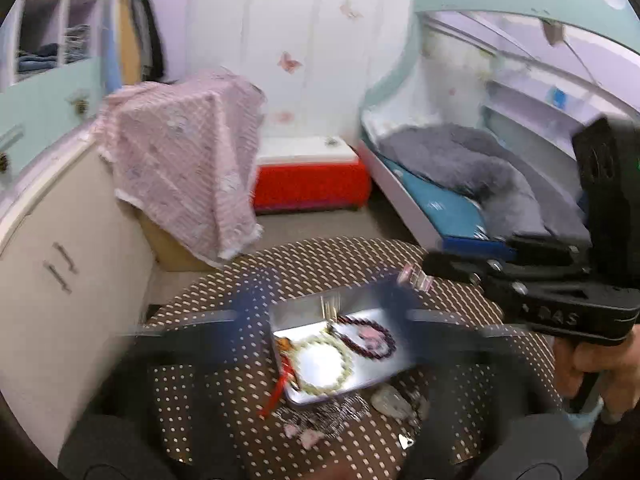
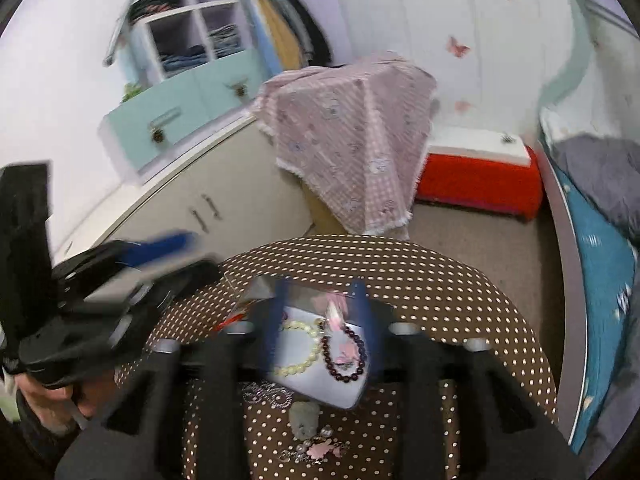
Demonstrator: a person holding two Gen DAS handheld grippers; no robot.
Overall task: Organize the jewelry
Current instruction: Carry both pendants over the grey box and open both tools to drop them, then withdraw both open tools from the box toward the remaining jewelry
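A silver metal tray sits on the brown polka-dot table. In it lie a cream bead bracelet and a dark red bead bracelet with a pink piece inside it. Loose jewelry lies on the cloth in front of the tray: a pale stone, pink pieces and a silver chain. My left gripper is open, its blue fingers blurred either side of the tray. My right gripper is open above the tray.
A cream cabinet stands left of the table. A box under a pink checked cloth, a red chest and a bed with a grey blanket lie beyond.
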